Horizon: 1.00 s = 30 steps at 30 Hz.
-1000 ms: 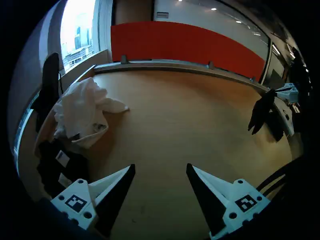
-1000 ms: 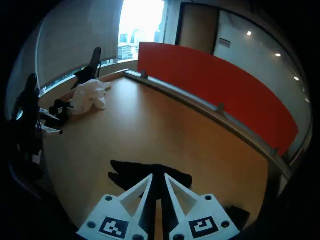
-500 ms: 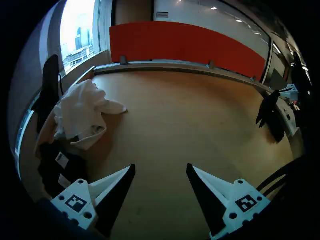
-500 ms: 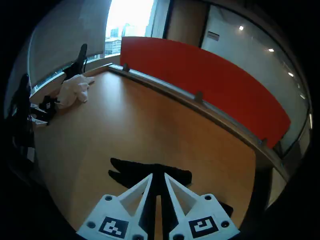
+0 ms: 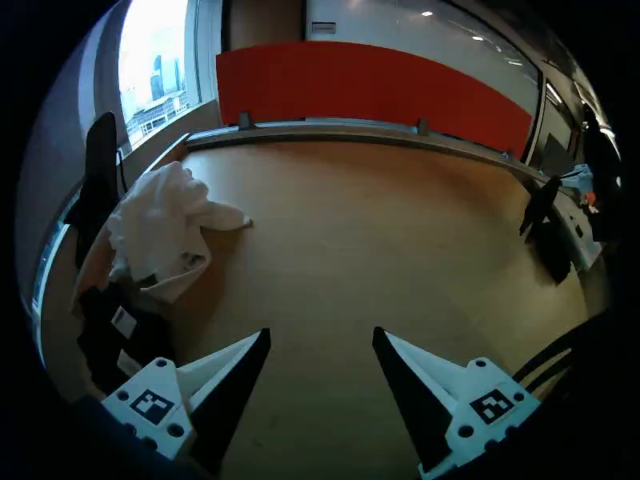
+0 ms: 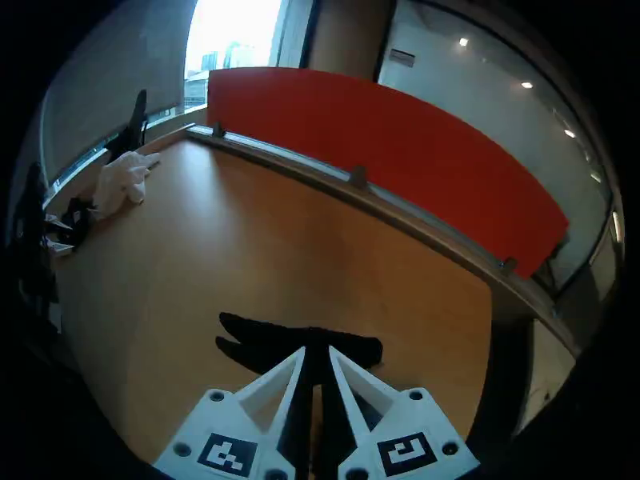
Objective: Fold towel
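**A:** L gripper view, L to R?

**B:** Black chair (image 5: 100, 172) at far L edge. White cloth heap (image 5: 164, 224) on wooden table (image 5: 360, 224), w/ black tagged items (image 5: 148, 336) just below it. Left gripper (image 5: 320, 330) at bottom centre, fingers spread wide, nothing btwn them. Heap sits ahead & well L of it, apart. Red partition (image 5: 376, 84) runs along back. Dark hanging cloth (image 5: 540, 204) at far R table edge; can't tell what holds it.

**A:** R gripper view?

**B:** White heap far L, well apart. Right gripper (image 6: 316, 350) at bottom centre, fingers pressed together, pinching black towel (image 6: 264, 340) at the tips. Towel spreads just ahead of tips, more to L than R, over tabletop. Can't tell if it touches the table.
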Motion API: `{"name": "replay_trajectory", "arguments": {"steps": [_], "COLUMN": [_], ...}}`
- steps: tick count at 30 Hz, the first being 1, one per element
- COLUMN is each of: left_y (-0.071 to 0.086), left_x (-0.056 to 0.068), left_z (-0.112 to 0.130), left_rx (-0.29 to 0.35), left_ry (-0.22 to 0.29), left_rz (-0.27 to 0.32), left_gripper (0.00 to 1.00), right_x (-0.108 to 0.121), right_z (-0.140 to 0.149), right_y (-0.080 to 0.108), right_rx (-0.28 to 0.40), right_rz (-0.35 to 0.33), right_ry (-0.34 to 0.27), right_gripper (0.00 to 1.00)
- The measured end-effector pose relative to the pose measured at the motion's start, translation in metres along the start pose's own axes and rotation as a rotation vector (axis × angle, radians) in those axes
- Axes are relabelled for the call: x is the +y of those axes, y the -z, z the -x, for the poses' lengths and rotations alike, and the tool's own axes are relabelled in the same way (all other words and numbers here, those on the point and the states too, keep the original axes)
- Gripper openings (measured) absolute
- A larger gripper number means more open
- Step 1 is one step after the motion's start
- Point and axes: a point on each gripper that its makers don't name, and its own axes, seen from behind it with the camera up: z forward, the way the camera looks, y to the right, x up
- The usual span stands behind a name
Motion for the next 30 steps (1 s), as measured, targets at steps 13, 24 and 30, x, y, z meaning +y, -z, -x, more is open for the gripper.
{"name": "replay_trajectory", "arguments": {"steps": [13, 24, 30], "left_y": [-0.003, -0.006, -0.006], "left_x": [0.008, 0.021, 0.024], "left_z": [-0.005, -0.009, -0.011], "left_rx": [-0.007, -0.007, -0.006], "left_ry": [-0.009, -0.019, -0.022], "left_rz": [-0.009, -0.005, -0.006], "left_gripper": [0.94, 0.95, 0.94], "right_x": [0.065, 0.097, 0.105], "right_z": [0.005, 0.007, 0.013], "right_y": [0.006, 0.005, 0.006], "right_rx": [-0.032, -0.038, -0.048], "right_rz": [0.063, 0.085, 0.09], "right_ry": [-0.013, -0.044, -0.048], "right_gripper": [0.05, 0.05, 0.05]}}
